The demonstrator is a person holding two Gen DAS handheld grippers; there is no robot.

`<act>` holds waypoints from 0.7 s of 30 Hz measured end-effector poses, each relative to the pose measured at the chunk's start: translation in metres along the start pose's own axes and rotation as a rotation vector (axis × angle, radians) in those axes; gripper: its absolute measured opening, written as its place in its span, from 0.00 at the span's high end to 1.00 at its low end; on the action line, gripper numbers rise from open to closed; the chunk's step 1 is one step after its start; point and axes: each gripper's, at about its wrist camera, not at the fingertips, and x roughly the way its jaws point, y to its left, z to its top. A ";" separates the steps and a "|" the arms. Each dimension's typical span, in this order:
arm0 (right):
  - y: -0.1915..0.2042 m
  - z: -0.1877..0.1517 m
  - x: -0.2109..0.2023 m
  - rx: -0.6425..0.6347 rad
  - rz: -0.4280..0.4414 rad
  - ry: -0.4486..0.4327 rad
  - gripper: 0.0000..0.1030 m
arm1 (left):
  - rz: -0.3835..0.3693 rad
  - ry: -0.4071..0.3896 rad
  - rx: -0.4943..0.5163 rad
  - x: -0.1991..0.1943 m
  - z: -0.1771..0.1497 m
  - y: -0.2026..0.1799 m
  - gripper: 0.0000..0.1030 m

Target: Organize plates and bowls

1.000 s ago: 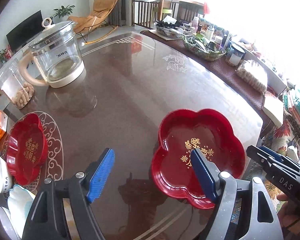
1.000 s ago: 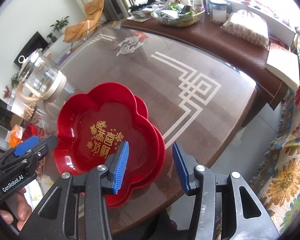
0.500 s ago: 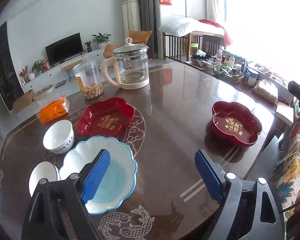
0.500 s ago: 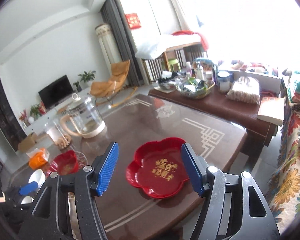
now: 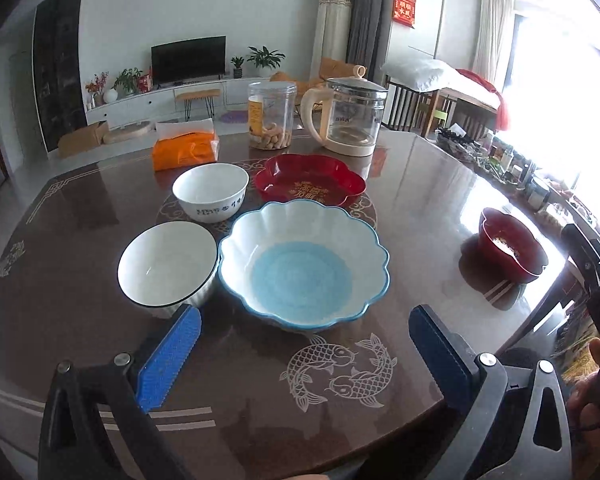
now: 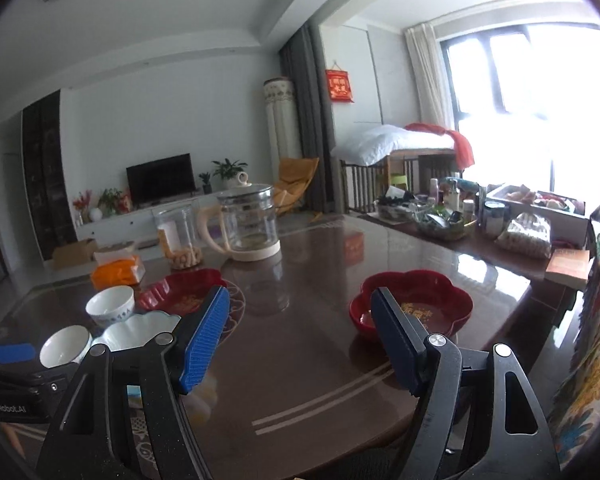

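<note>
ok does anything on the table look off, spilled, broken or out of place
Nothing is spilled, tipped or broken. The only outlier is one red plate sitting alone near the table's right edge, away from the other red plate, blue scalloped bowl and two white bowls.

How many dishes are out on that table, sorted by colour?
Red flower-shaped plates: 2, one near the kettle and one near the table edge
White bowls: 2, one with lettering and one dark-rimmed
Blue-and-white scalloped bowl: 1
Total: 5
</note>
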 end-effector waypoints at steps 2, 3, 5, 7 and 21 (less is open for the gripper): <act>0.010 -0.005 0.001 -0.040 0.011 0.017 0.24 | -0.003 0.029 -0.001 0.003 0.001 0.006 0.00; 0.013 -0.007 0.003 -0.057 0.019 0.028 0.24 | 0.001 0.043 0.007 0.004 0.001 0.007 0.00; 0.019 -0.012 0.003 -0.080 0.029 0.031 0.24 | 0.008 0.073 0.016 0.007 0.002 0.009 0.00; 0.024 -0.014 0.001 -0.098 0.021 0.021 0.24 | -0.022 0.111 0.007 0.013 0.004 0.012 0.00; 0.007 -0.021 0.016 -0.017 -0.016 0.140 0.23 | 0.029 0.099 0.012 0.014 0.005 0.017 0.00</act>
